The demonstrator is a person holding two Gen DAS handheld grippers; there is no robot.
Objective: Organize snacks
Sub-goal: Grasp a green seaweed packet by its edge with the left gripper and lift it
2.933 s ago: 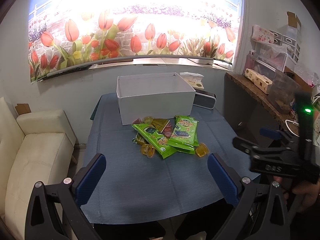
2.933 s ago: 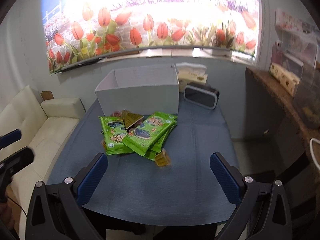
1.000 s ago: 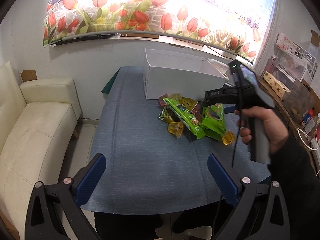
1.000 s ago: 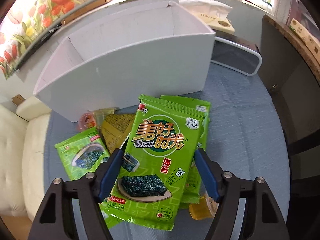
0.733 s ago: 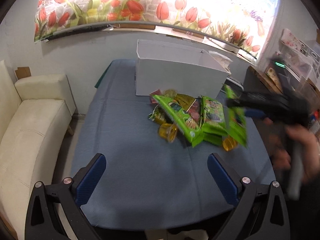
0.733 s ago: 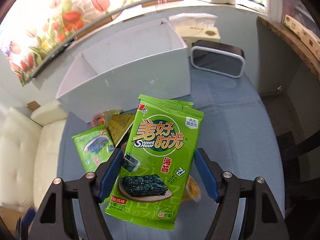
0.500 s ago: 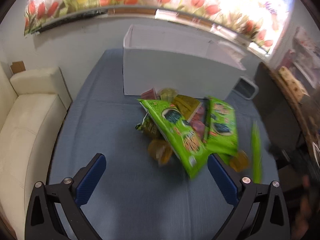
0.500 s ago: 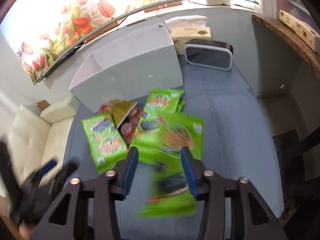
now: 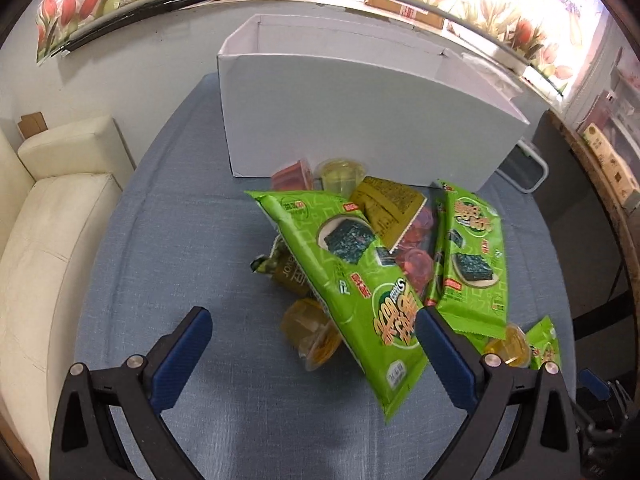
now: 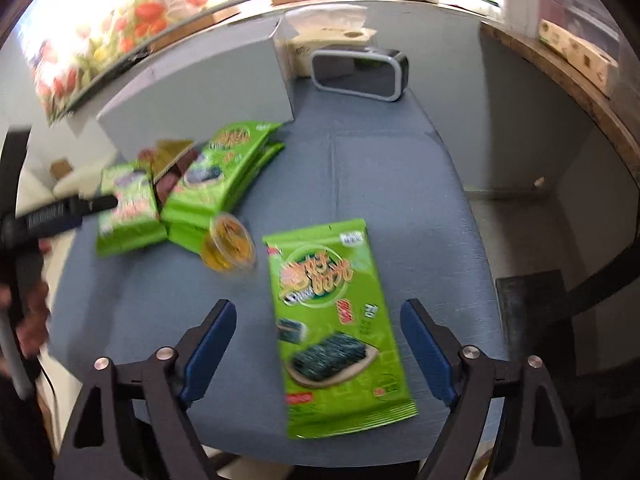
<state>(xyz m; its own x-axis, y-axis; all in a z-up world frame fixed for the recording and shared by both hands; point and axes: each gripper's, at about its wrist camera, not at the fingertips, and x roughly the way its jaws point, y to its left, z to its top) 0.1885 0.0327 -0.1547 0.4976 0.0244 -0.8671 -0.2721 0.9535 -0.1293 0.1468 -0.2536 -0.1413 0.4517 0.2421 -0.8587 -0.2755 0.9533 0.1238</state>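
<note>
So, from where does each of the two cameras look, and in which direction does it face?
Left wrist: sits on the left gripper, looks steeply down at the snack pile before the white box; both blue-padded fingers show, open.
Right wrist: sits on the right gripper, jaws opening, above a lone seaweed packet; a hand shows at the left edge.
Shared: pile, box, blue tablecloth.

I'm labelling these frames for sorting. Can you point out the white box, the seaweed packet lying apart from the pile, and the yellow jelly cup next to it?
white box (image 9: 360,128), left wrist view, on its front wall.
seaweed packet (image 10: 336,320), right wrist view, on the middle of its printed face.
yellow jelly cup (image 10: 230,246), right wrist view, on its lid.
</note>
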